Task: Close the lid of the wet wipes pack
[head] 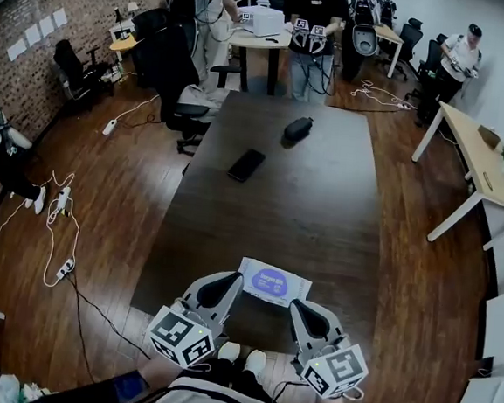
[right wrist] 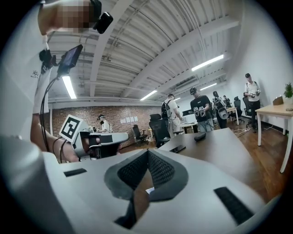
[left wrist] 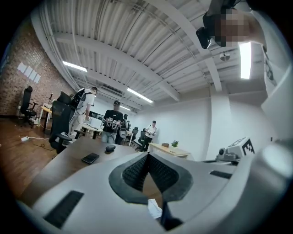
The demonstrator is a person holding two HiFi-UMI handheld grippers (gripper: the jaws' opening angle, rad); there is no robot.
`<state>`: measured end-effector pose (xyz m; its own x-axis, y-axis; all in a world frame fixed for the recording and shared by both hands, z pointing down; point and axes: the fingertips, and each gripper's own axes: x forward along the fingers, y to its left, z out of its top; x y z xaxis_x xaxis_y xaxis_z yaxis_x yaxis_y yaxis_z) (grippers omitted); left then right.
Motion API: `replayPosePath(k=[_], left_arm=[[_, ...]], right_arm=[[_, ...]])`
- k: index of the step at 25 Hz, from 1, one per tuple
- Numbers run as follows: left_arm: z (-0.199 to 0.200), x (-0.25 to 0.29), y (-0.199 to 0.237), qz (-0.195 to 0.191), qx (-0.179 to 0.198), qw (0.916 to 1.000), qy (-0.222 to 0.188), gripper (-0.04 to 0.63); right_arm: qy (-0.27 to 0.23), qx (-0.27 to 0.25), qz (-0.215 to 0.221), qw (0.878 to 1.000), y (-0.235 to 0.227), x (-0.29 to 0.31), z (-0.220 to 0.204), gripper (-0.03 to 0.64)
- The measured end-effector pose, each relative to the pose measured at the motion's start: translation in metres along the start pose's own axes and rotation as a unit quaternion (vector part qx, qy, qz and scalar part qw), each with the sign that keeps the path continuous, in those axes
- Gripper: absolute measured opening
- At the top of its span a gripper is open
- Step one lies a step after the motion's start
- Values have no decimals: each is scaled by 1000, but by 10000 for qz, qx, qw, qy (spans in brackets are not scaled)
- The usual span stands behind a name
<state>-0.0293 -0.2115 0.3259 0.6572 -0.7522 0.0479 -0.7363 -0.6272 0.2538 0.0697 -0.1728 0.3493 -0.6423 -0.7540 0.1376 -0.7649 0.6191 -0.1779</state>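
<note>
The wet wipes pack (head: 273, 282) is a white flat pack with a blue oval lid patch that looks flat. It lies near the front edge of the dark table (head: 321, 211). My left gripper (head: 230, 279) hovers just left of the pack, above it and apart from it. Its jaws meet at the tips with nothing between them (left wrist: 147, 156). My right gripper (head: 297, 306) hangs at the pack's near right corner, also shut and empty (right wrist: 147, 153). Both point level across the room. A white sliver of the pack (left wrist: 154, 209) shows below the left jaws.
A black phone (head: 246, 164) and a black pouch-like object (head: 298, 127) lie farther along the table. Several people stand at desks at the back. Black office chairs (head: 179, 85) stand at the far left corner, a white desk (head: 487, 169) at the right, and cables (head: 57, 223) on the floor to the left.
</note>
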Motion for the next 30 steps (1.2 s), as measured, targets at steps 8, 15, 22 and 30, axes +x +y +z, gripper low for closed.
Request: replayPosePath(k=[8,15,22,30], left_arm=[[5,-24,-29,65,226,9997,-53,2],[20,-76,-47,-8,283,9993,-224,2],[8,-170,-80,-303,457,9980,-324,2],[-12,-322,-127,-494,433,9970,-414,2]], right_arm=[[-88,-129,209,9997,16,-13,5,8],[-236,-206,69,9995,60,-41,3,8],[-454,-268,-239,9983,141,-90,-17,8],[-715,-205,-564,9956,279,-167,-40,8]])
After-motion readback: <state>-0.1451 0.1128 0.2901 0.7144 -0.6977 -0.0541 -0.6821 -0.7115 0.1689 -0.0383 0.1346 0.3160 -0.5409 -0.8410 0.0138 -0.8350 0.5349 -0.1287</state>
